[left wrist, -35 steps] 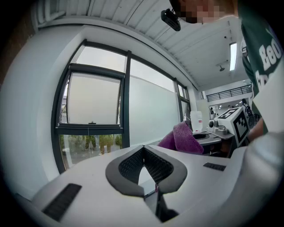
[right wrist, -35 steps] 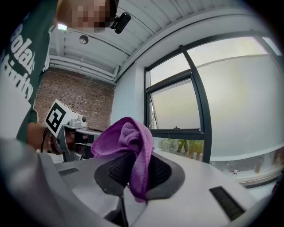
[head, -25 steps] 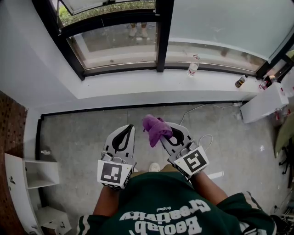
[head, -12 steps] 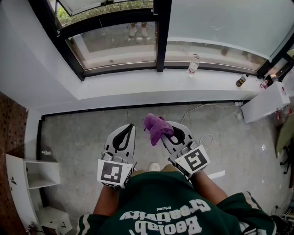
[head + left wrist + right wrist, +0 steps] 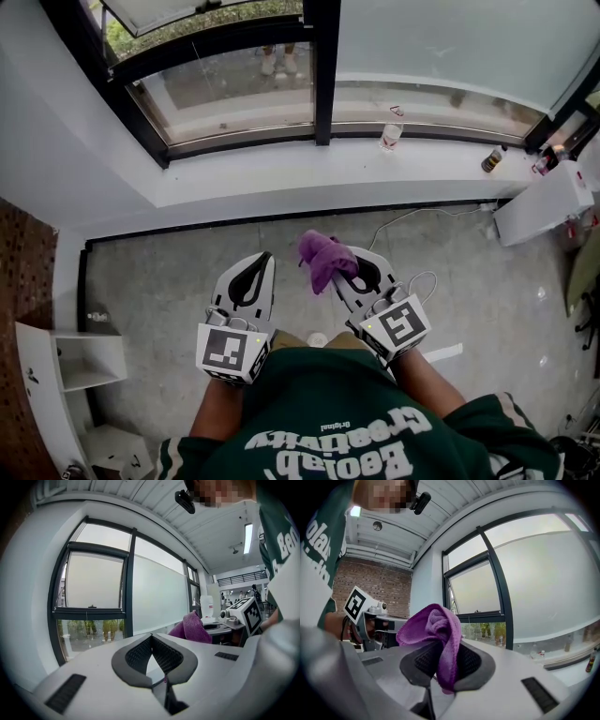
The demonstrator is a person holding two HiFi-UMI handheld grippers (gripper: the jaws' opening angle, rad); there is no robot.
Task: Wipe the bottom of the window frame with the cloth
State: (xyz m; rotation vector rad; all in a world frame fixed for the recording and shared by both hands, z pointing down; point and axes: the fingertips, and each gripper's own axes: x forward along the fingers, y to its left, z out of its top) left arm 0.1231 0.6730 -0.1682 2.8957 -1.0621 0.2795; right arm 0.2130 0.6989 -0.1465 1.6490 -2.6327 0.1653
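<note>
- From the head view: holding left gripper (image 5: 266, 257) and right gripper (image 5: 345, 265) side by side above the grey floor (image 5: 150, 272), well apart from the window frame (image 5: 246, 141). Carrying the purple cloth (image 5: 323, 259) bunched at the right gripper's tip, clear of the frame's bottom rail.
- From the left gripper view: showing fingers (image 5: 138, 656) pressed tip to tip with nothing between them. Catching the cloth off to the right.
- From the right gripper view: showing fingers (image 5: 469, 660) clamped on a hanging fold of cloth, with the bulk piled above them.
</note>
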